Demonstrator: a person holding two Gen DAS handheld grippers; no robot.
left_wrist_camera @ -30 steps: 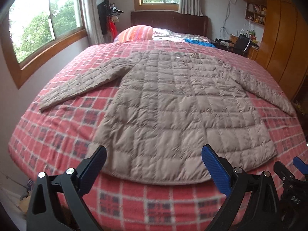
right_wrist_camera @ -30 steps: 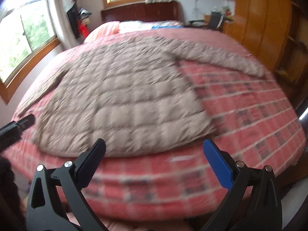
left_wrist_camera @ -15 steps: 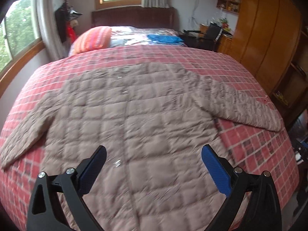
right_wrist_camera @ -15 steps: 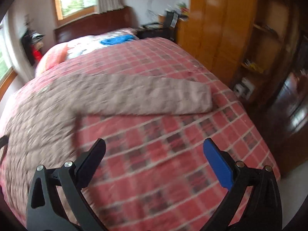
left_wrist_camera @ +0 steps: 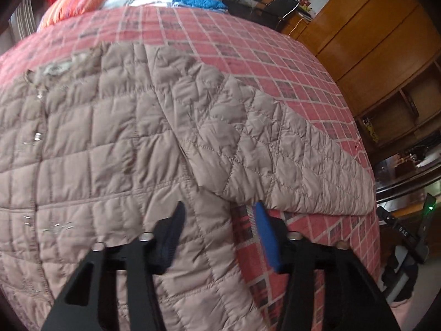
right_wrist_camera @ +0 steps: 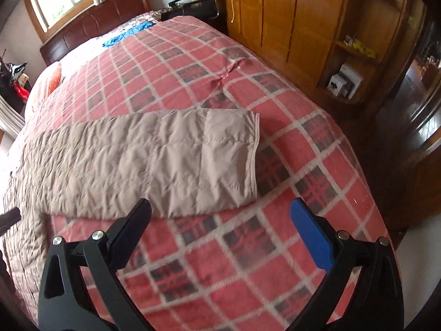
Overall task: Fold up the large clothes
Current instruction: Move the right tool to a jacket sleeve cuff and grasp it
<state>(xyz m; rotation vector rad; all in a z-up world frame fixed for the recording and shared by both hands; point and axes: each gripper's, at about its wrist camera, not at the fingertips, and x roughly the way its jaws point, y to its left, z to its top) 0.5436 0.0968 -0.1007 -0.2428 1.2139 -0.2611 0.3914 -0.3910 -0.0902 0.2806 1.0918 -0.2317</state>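
Note:
A large beige quilted jacket [left_wrist_camera: 115,143] lies flat on the red plaid bedspread [left_wrist_camera: 248,55], front up, with its right sleeve [left_wrist_camera: 289,160] stretched out sideways. My left gripper [left_wrist_camera: 219,212] hovers low at the jacket's side edge, just under the armpit. Its black finger is over the body and its blue finger over the bedspread; the jaws are narrowed but still apart, and the fabric between them lies flat. In the right wrist view the sleeve's cuff end [right_wrist_camera: 228,151] lies just ahead of my right gripper [right_wrist_camera: 220,207], which is wide open and holds nothing.
A wooden wardrobe [right_wrist_camera: 289,22] with open shelves [right_wrist_camera: 347,80] runs along the bed's right side. An orange striped pillow [left_wrist_camera: 77,0] and a blue cloth [left_wrist_camera: 195,0] lie near the dark headboard [right_wrist_camera: 91,30]. The bedspread's right edge [right_wrist_camera: 366,193] drops to the floor.
Both grippers moved from the foot of the bed forward and to the right. The left one dropped to the jacket's side and its fingers narrowed. The right one swung to the sleeve cuff.

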